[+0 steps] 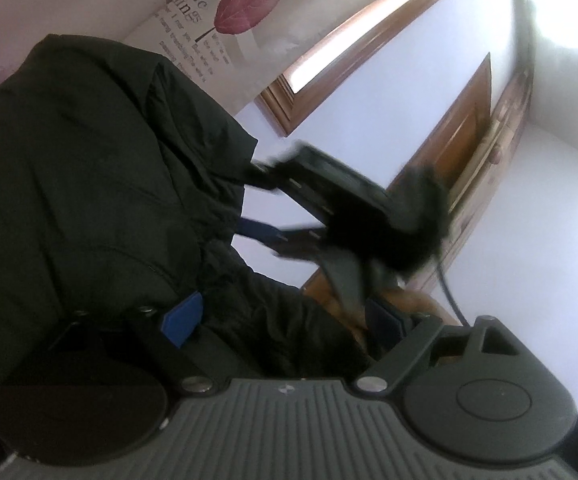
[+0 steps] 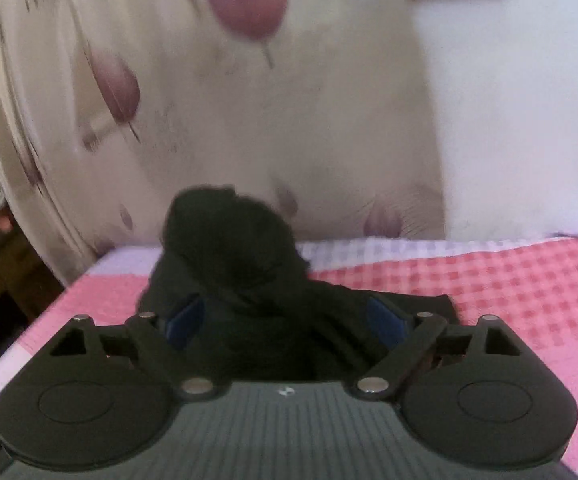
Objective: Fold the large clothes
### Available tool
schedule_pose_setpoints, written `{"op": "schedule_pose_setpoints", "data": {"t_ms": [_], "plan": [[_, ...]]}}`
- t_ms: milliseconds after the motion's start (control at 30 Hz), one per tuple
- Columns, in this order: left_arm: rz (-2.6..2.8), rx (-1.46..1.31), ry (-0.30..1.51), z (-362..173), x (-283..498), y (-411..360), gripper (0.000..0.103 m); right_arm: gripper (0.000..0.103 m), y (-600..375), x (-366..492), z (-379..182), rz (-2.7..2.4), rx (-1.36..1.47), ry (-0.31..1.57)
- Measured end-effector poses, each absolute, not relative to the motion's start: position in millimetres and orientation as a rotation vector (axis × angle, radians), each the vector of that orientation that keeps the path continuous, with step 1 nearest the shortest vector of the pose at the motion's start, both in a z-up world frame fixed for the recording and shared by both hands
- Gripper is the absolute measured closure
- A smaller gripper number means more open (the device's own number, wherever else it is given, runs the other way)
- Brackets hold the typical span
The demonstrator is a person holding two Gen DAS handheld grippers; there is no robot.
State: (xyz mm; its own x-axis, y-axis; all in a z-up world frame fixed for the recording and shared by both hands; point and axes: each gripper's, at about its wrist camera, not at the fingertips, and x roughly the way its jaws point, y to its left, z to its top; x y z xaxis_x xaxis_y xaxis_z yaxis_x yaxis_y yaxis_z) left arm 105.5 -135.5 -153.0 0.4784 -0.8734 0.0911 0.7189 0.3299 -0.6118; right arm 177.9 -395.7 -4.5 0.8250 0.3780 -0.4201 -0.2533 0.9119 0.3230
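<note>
A large dark jacket [image 1: 89,168] fills the left of the left wrist view, lifted in the air. My left gripper [image 1: 285,320] has dark cloth bunched between its blue-padded fingers [image 1: 183,316]. The other gripper [image 1: 261,204] shows in that view at centre, blurred, its fingers reaching into the jacket's edge. In the right wrist view my right gripper [image 2: 285,320] is closed around a bunched wad of the same dark jacket [image 2: 229,248], held above the bed [image 2: 529,288].
A pink and white checked bed cover lies below the right gripper. A white curtain with purple leaf prints [image 2: 229,100] hangs behind the bed. A brown wooden door [image 1: 461,128] and frame stand in a white wall.
</note>
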Motion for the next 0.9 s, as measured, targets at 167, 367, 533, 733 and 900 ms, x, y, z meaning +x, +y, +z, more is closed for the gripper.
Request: {"op": "schedule_pose_setpoints", "data": {"t_ms": [167, 367, 533, 733, 900], "plan": [[-1.048, -0.704, 0.290, -141.8, 108.0, -122.8, 0.015, 0.091, -345.4, 190.1, -3.9, 0.358, -0.022, 0.544], [-0.952, -0.648, 0.209, -122.3, 89.4, -106.5, 0.004, 0.095, -369.4, 139.4, 12.5, 0.255, -0.148, 0.382], [-0.916, -0.600, 0.230, -127.5, 95.7, -116.3, 0.000, 0.103, -417.7, 131.7, -35.2, 0.163, 0.015, 0.437], [-0.944, -0.538, 0.230, -135.9, 100.3, -123.3, 0.001, 0.100, -491.6, 99.8, -66.1, 0.117, 0.430, 0.361], [-0.974, -0.553, 0.219, -142.5, 101.3, -121.1, 0.001, 0.096, -492.2, 119.4, -64.1, 0.163, 0.458, 0.524]]}}
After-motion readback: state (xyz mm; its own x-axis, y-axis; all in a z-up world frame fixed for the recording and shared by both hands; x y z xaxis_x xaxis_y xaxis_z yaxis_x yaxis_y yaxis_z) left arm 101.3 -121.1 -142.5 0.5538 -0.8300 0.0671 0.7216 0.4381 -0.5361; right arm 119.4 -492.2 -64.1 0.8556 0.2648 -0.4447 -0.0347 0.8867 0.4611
